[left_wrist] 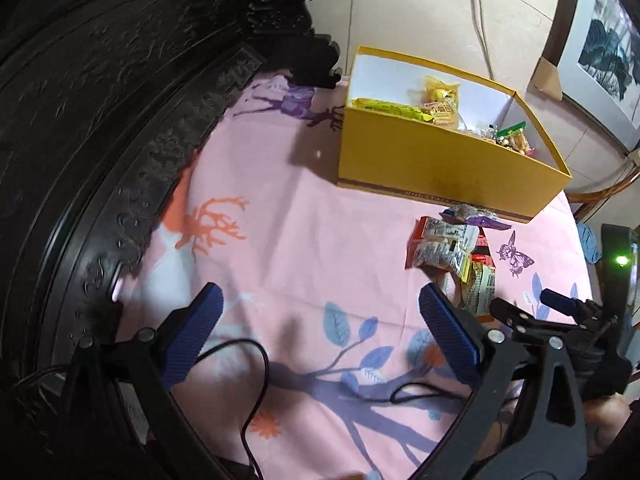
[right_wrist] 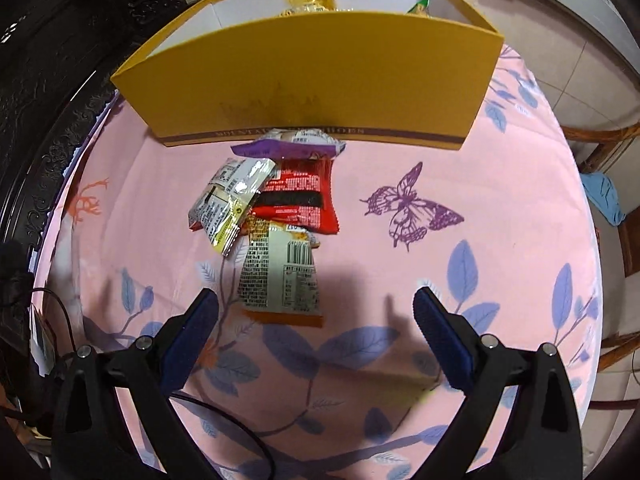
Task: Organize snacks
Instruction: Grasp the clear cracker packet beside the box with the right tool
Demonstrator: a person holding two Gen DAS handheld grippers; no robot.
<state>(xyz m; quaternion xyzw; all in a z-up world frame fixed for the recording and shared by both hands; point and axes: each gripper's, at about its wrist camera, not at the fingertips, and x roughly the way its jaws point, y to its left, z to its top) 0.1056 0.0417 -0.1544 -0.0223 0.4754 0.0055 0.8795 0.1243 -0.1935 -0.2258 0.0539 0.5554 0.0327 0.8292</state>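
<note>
A yellow box [left_wrist: 448, 164] [right_wrist: 320, 80] stands on the pink sheet and holds several snack packs [left_wrist: 440, 106]. In front of it lies a small pile of packets: a purple one [right_wrist: 288, 146], a red one [right_wrist: 304, 200], a silver one [right_wrist: 228, 200] and an orange-edged one [right_wrist: 280, 280]. The pile also shows in the left wrist view [left_wrist: 452, 252]. My right gripper [right_wrist: 316, 312] is open and empty, just short of the orange-edged packet. My left gripper [left_wrist: 320, 304] is open and empty over bare sheet, left of the pile. The right gripper's frame [left_wrist: 560, 320] shows at the left view's right edge.
A dark carved headboard [left_wrist: 100, 140] runs along the left. A black cable [left_wrist: 256, 380] lies on the sheet near me. A wooden chair [right_wrist: 612, 220] with a blue cloth stands off the right edge. A framed picture [left_wrist: 604, 44] leans on the wall.
</note>
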